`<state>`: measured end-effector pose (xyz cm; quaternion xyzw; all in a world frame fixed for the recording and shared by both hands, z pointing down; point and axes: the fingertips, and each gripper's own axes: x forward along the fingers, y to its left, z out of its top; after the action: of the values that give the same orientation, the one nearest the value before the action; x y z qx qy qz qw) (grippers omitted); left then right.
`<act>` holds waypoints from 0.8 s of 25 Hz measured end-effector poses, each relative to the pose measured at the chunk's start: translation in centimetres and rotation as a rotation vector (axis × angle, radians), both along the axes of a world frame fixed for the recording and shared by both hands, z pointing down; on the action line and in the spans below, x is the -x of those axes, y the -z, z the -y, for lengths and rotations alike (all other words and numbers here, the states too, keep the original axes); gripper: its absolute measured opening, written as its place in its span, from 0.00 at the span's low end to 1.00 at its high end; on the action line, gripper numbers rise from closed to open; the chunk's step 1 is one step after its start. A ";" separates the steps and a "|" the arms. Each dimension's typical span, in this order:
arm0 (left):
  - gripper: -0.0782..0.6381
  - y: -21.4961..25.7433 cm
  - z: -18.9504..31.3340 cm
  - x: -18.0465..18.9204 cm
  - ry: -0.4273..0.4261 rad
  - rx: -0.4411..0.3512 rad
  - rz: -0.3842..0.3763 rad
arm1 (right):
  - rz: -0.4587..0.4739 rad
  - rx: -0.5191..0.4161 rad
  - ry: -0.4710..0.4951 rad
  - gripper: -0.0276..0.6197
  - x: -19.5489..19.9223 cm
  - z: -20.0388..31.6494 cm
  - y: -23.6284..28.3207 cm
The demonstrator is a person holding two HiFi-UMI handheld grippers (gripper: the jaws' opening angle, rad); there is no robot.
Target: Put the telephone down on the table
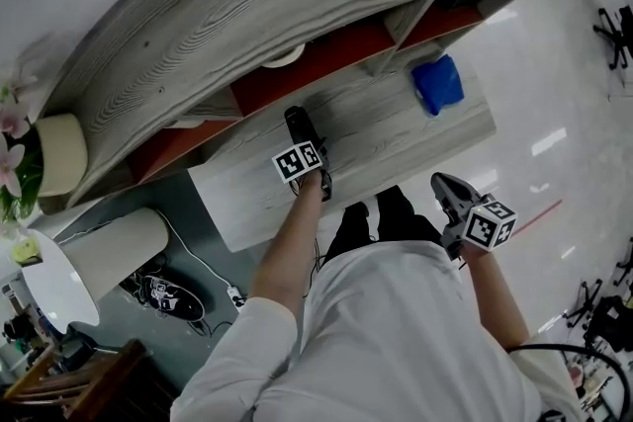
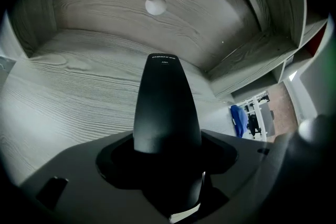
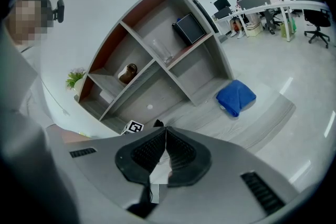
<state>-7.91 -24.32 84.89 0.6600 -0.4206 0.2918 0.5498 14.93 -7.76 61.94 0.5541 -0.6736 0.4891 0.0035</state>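
Note:
The telephone [image 1: 298,126] is a black tapered handset. My left gripper [image 1: 306,148] is shut on its near end and holds it over the grey wood-grain table [image 1: 396,133], near the table's back. In the left gripper view the telephone [image 2: 166,107] sticks out from between the jaws of the left gripper [image 2: 168,168] toward the shelf's back panel. I cannot tell whether it touches the tabletop. My right gripper [image 1: 447,186] hangs off the table's front edge by the person's right side. In its own view the right gripper [image 3: 165,136] is shut with nothing between its jaws.
A folded blue cloth [image 1: 437,84] lies at the table's right end. A grey and red shelf unit [image 1: 247,5] rises behind the table. Pink flowers in a pot [image 1: 30,153], a white round table [image 1: 54,287] and black shoes [image 1: 173,296] are to the left.

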 end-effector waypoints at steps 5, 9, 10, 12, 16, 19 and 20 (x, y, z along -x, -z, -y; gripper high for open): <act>0.54 -1.2 -0.2 0.0 0.016 0.036 0.078 | 0.002 0.008 -0.003 0.07 -0.7 -0.1 -0.2; 0.54 -1.6 -0.1 -0.5 0.018 0.028 0.107 | 0.001 0.011 -0.010 0.07 -1.6 -0.1 -0.5; 0.54 -1.7 -0.2 -0.6 0.013 0.028 0.117 | 0.002 0.012 -0.010 0.07 -1.8 -0.1 -0.6; 0.54 -1.9 -0.3 -0.6 0.007 0.023 0.133 | 0.005 0.014 -0.007 0.07 -1.9 -0.2 -0.8; 0.54 -2.0 -0.4 -0.6 0.026 0.013 0.132 | 0.010 0.015 -0.009 0.07 -2.3 -0.4 -1.0; 0.55 -2.0 -0.5 -0.6 0.036 -0.001 0.139 | 0.011 0.016 -0.017 0.07 -2.7 -0.8 -1.0; 0.55 -1.9 -0.4 -0.6 0.041 -0.005 0.142 | 0.011 0.018 -0.020 0.07 -2.8 -1.0 -1.1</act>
<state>-7.28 -23.88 86.83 0.6303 -0.4726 0.3253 0.5230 17.77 -6.77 63.00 0.5583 -0.6635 0.4981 -0.0003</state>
